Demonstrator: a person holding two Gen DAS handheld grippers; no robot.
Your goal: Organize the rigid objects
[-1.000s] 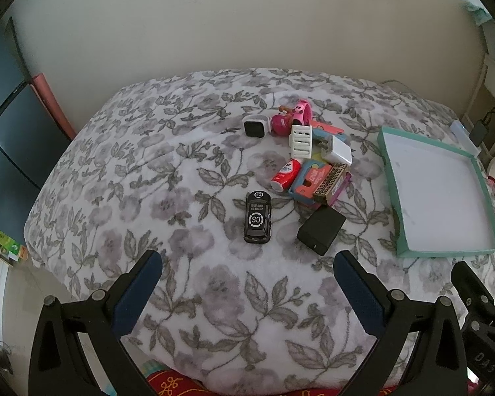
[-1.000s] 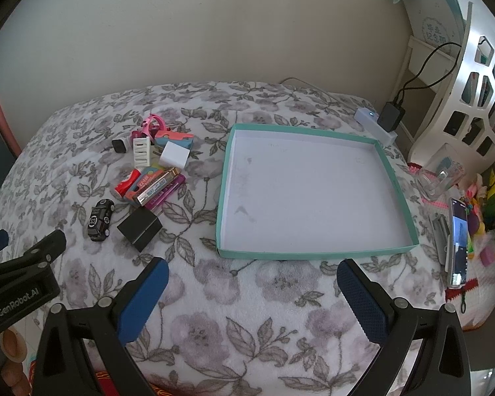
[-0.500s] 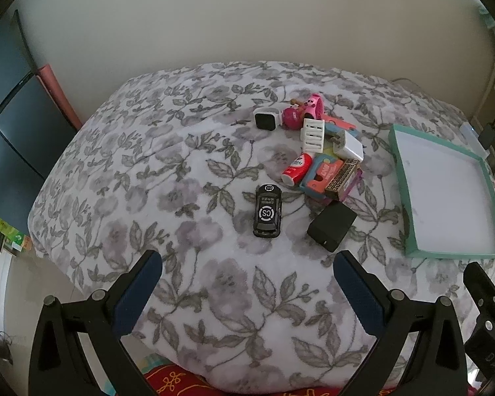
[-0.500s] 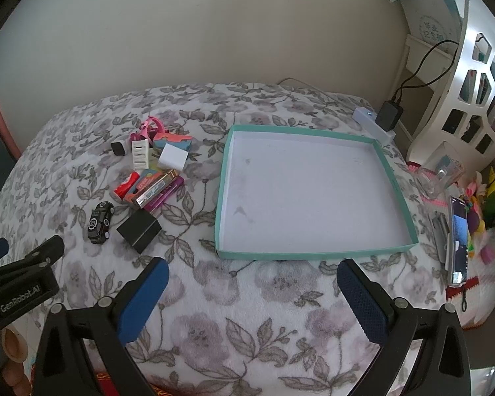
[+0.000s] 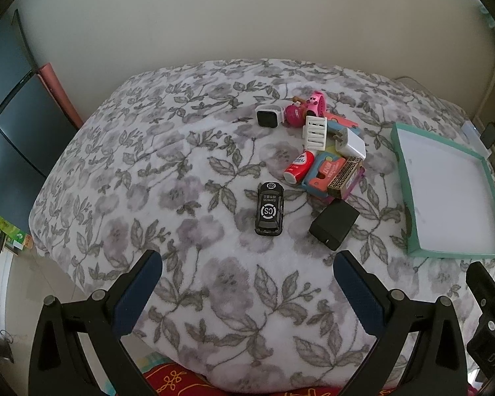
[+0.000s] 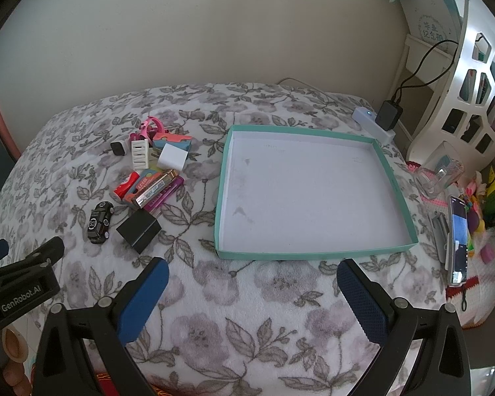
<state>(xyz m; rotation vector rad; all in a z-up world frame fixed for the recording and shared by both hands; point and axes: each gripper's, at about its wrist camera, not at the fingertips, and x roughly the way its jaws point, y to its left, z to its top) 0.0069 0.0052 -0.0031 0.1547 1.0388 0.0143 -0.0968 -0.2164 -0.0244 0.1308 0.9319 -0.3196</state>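
Observation:
A pile of small rigid objects lies on the floral blanket: a black toy car, a black box, a red tube, a harmonica on a pink case, a white charger, a white comb-like piece and a pink watch. A teal tray with a bare white floor sits to their right. My left gripper is open and empty, near side of the car. My right gripper is open and empty, before the tray's front rim.
The blanket-covered surface drops off at left and front. A white power strip with a black plug, a white shelf, a clear container and a phone stand to the right of the tray.
The left gripper has drawn back and turned slightly left, so the objects look farther and shifted right. The right gripper has barely moved. No object has moved.

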